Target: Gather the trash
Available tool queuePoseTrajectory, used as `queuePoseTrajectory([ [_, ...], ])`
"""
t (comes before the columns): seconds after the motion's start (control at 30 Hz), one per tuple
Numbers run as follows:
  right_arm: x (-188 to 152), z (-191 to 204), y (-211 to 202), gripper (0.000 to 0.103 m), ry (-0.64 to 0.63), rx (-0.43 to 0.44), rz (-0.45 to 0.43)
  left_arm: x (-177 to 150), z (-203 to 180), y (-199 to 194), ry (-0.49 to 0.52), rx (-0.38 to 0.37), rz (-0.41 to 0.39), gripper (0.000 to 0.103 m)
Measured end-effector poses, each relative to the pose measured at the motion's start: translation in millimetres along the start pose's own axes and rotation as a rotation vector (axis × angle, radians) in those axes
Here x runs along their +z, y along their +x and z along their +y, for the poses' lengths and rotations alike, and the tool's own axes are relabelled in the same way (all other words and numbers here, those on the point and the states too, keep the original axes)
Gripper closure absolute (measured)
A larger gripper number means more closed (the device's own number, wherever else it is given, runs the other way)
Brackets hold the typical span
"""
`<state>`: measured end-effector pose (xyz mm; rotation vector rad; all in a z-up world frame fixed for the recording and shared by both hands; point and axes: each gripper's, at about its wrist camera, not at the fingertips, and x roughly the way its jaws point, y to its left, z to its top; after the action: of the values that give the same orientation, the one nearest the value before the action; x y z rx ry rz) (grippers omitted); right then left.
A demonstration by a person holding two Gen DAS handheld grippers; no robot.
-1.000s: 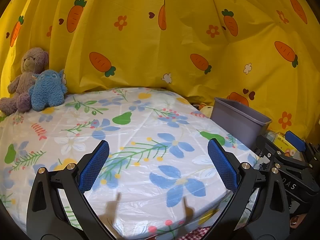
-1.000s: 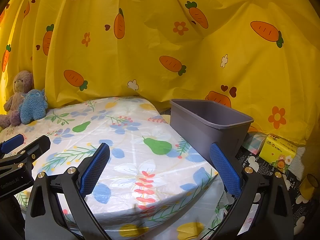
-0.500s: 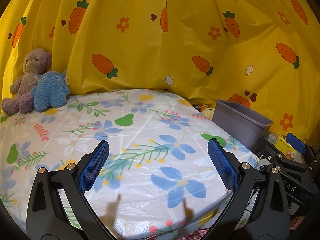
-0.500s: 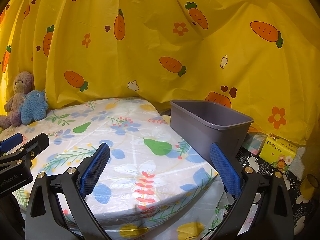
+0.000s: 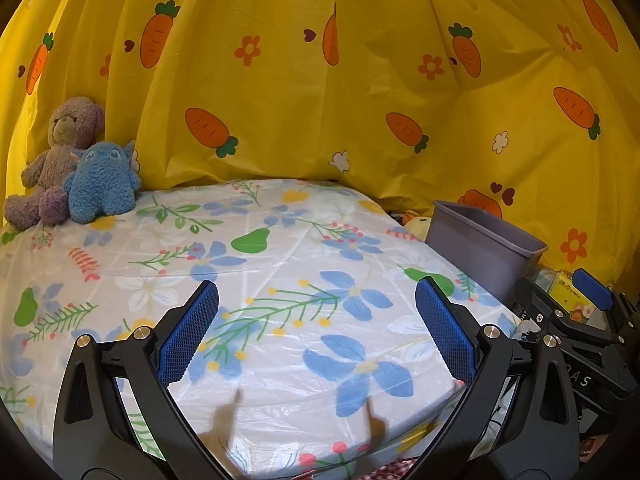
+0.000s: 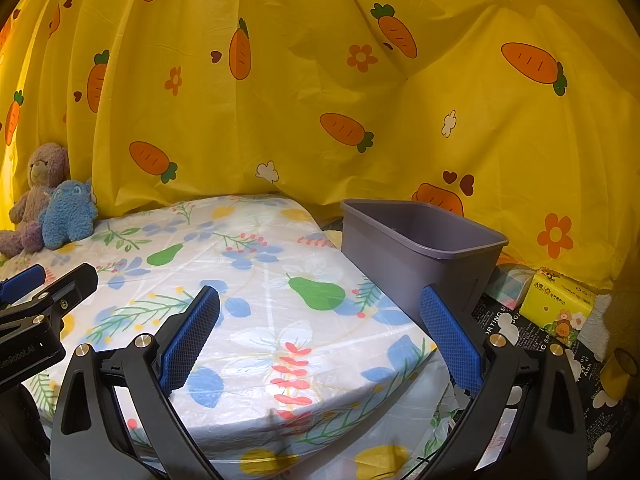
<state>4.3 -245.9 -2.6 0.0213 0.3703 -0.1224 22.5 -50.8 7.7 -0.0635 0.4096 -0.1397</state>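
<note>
A grey plastic bin [image 6: 420,248] stands to the right of the table, seemingly empty; it also shows in the left wrist view [image 5: 480,244]. My left gripper [image 5: 316,332] is open and empty over the flower-patterned tablecloth [image 5: 280,260]. My right gripper [image 6: 318,332] is open and empty above the table's right front corner, its right finger just in front of the bin. The right gripper shows at the right of the left wrist view [image 5: 580,320]. No trash lies on the tablecloth.
A purple teddy bear [image 5: 52,160] and a blue plush toy [image 5: 100,184] sit at the table's far left. A yellow tissue pack [image 6: 558,304] and a yellow cup [image 6: 618,372] lie right of the bin. A yellow carrot-print curtain [image 6: 320,80] hangs behind.
The left gripper's view has tilted up slightly, so the table and toys sit lower in frame. The right gripper has barely moved. Both stay open.
</note>
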Motion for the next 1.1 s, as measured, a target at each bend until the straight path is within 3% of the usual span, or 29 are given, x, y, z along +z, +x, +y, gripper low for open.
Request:
queuePoseTrajectory([
  [1.1,-0.3,0.2,0.2,0.007,-0.001,0.0,0.001,1.8,0.3,-0.5,0.003,0.016,-0.005,0.006],
])
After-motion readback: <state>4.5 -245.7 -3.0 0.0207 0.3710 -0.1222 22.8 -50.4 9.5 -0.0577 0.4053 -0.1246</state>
